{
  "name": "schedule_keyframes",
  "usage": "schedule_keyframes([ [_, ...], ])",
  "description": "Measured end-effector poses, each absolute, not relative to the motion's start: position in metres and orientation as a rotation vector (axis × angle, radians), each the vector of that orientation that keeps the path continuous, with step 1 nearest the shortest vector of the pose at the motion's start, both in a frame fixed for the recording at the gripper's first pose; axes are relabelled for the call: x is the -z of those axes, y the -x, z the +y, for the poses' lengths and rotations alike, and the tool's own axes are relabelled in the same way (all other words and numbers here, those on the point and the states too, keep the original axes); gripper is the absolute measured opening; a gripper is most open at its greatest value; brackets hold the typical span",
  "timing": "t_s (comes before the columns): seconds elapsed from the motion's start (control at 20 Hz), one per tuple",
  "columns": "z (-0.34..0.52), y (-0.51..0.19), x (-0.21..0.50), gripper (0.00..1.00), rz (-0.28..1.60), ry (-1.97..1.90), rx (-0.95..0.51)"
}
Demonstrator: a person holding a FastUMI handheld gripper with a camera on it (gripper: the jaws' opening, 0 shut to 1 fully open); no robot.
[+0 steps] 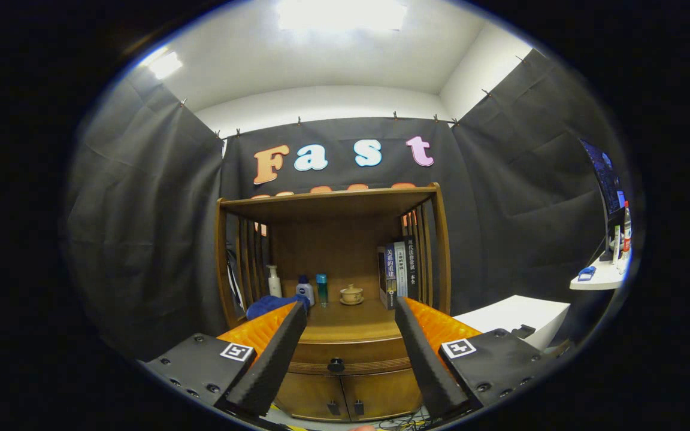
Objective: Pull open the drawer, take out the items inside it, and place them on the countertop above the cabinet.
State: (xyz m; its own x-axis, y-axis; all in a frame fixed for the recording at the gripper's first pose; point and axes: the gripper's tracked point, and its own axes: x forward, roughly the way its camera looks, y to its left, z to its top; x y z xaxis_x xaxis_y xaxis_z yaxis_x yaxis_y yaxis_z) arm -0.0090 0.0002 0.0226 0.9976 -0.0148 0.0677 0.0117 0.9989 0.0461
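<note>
A wooden cabinet (333,263) with an open shelf stands straight ahead against the booth wall. Its drawer (351,354) is closed, with a dark round knob (336,364) on its front. The knob lies between my two fingers and some way beyond them. My gripper (351,311) is open with nothing between its fingers. The countertop (351,320) above the drawer carries a white pump bottle (274,281), a small blue-capped bottle (305,289), a teal bottle (321,289), a small lidded cup on a saucer (351,294) and upright books (399,272). A blue cloth (270,305) lies at the countertop's left, partly behind my left finger.
Below the drawer are two small cabinet doors (345,395). A white table (516,317) stands to the right of the cabinet. Further right a white desk (599,276) holds a monitor (605,179) and bottles. Cables lie on the floor under the cabinet.
</note>
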Motion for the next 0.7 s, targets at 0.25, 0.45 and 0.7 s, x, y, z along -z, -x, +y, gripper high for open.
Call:
schedule_keyframes([
  [0.25,-0.010,0.000,-0.011,0.98,-0.040,-0.054,0.027],
  [0.45,0.000,-0.019,0.024,0.98,0.015,-0.035,-0.003],
  [0.7,0.045,-0.044,0.091,0.98,0.077,-0.041,-0.096],
])
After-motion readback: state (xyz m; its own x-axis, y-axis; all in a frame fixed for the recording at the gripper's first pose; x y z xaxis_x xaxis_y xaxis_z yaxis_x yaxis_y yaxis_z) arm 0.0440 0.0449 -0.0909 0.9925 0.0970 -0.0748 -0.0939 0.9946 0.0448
